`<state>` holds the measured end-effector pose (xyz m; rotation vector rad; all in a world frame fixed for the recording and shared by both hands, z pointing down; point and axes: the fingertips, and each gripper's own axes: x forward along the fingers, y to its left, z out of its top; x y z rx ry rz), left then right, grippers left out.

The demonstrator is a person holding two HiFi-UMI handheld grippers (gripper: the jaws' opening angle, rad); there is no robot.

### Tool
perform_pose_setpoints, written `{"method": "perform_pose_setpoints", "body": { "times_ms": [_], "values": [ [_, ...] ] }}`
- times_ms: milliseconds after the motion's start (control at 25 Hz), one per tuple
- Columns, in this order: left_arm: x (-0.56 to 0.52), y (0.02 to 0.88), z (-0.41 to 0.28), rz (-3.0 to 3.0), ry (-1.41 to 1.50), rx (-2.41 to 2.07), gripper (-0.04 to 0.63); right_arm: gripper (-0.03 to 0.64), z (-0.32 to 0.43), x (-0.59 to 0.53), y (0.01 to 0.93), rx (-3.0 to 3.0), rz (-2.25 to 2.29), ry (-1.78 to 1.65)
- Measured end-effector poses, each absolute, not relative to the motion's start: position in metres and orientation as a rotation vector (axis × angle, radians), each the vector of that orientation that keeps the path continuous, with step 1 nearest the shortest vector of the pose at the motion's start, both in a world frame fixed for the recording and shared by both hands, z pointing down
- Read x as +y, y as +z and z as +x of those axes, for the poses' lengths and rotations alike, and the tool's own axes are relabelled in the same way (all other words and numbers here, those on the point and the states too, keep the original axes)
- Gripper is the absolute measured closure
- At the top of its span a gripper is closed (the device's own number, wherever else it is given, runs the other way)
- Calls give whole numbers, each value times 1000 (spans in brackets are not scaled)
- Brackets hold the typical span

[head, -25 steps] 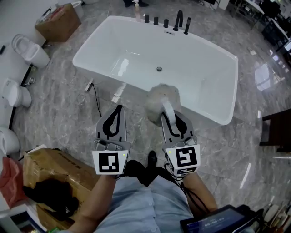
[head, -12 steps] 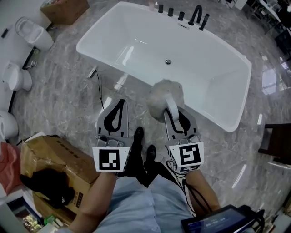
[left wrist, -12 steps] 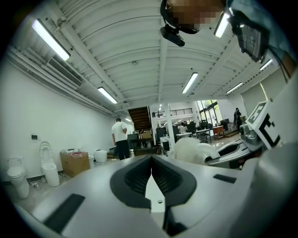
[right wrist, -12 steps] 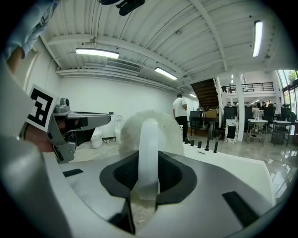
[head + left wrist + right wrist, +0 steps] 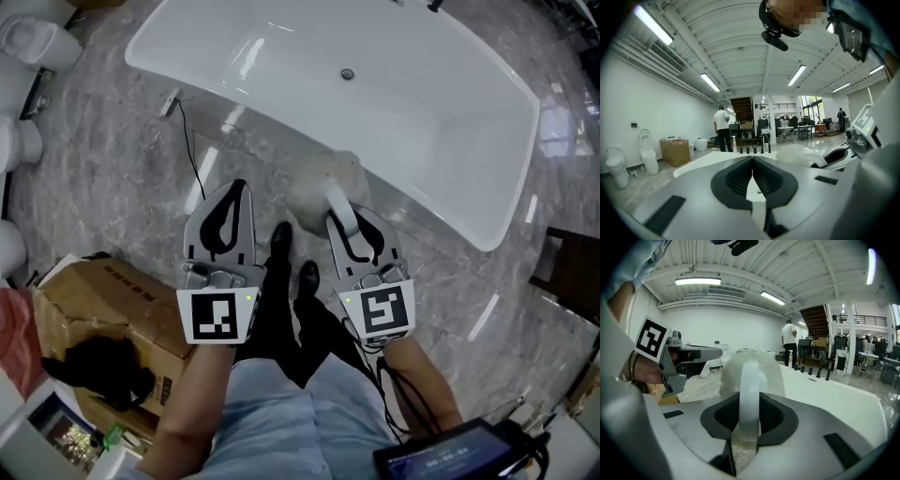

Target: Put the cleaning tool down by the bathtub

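Note:
My right gripper point(image 5: 342, 217) point(image 5: 749, 394) is shut on the white handle point(image 5: 750, 387) of the cleaning tool. Its fluffy pale head point(image 5: 319, 183) point(image 5: 750, 369) sticks out ahead of the jaws, over the marble floor just in front of the white bathtub point(image 5: 394, 103) point(image 5: 834, 394). My left gripper point(image 5: 228, 208) point(image 5: 751, 171) hovers beside it on the left, shut and holding nothing. In the left gripper view the tool's head point(image 5: 799, 153) shows to the right, with the tub's rim point(image 5: 708, 161) behind the jaws.
A cardboard box point(image 5: 103, 300) with a dark cloth stands at the left. White toilets point(image 5: 23, 56) line the far left wall. A black cable point(image 5: 192, 155) lies on the floor near the tub. My shoes point(image 5: 292, 258) are between the grippers. A person point(image 5: 723, 129) stands beyond the tub.
Both grippers have sunk toward the floor in front of the tub, the tool still in the right one. The view has tipped down, so the tub's taps have left the frame.

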<state>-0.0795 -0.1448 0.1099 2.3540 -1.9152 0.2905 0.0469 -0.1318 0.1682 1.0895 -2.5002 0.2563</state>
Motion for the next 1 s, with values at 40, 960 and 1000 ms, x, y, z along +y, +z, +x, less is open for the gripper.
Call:
{"method": "perform_pose_setpoints", "body": {
  "times_ms": [40,960,1000],
  "values": [
    [-148,121,-83,2351,321,-1905,578,522,44,-135,177,-2493,1074,264],
    [-226,303,-120,2291,305,-1781,578,522,-5,-188,397,-2370,822,316],
    [-228,310,-122,2293,304,-1777,578,522,-6,-188,407,-2365,818,314]
  ]
}}
